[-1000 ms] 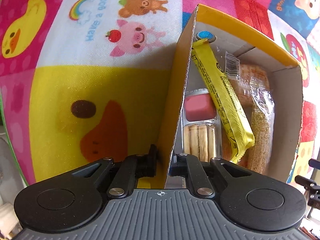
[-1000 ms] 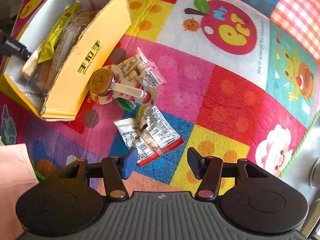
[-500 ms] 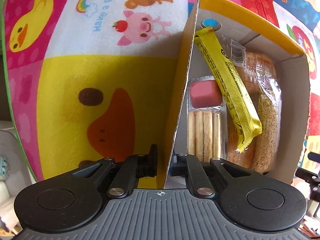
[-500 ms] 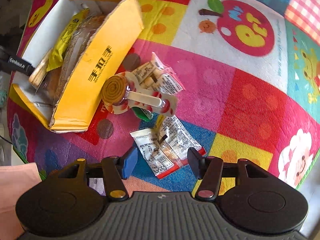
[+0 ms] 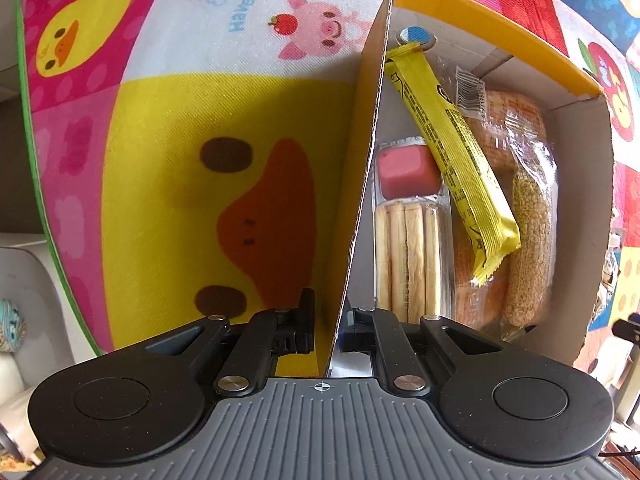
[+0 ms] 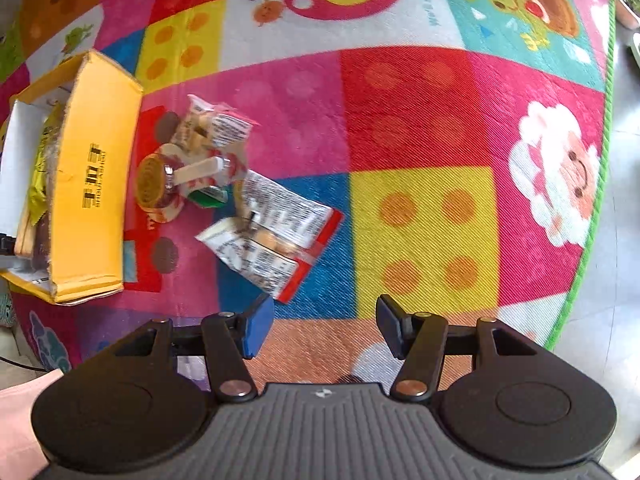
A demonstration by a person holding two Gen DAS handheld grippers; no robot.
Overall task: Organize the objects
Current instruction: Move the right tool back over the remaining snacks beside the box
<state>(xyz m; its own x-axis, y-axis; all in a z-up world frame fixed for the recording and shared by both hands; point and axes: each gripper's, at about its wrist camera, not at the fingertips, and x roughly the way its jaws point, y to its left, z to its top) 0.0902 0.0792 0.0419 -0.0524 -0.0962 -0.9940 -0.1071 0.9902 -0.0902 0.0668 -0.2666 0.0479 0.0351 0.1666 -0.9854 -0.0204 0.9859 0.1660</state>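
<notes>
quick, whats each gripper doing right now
left gripper: shut on the side wall of the yellow box
right gripper: open, nothing between the jaws, above the mat

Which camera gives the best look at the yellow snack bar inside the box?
The left wrist view: the yellow snack bar lies diagonally, fully visible, inside the box. The right wrist view shows only a blurred yellow sliver behind the box's wall.
</notes>
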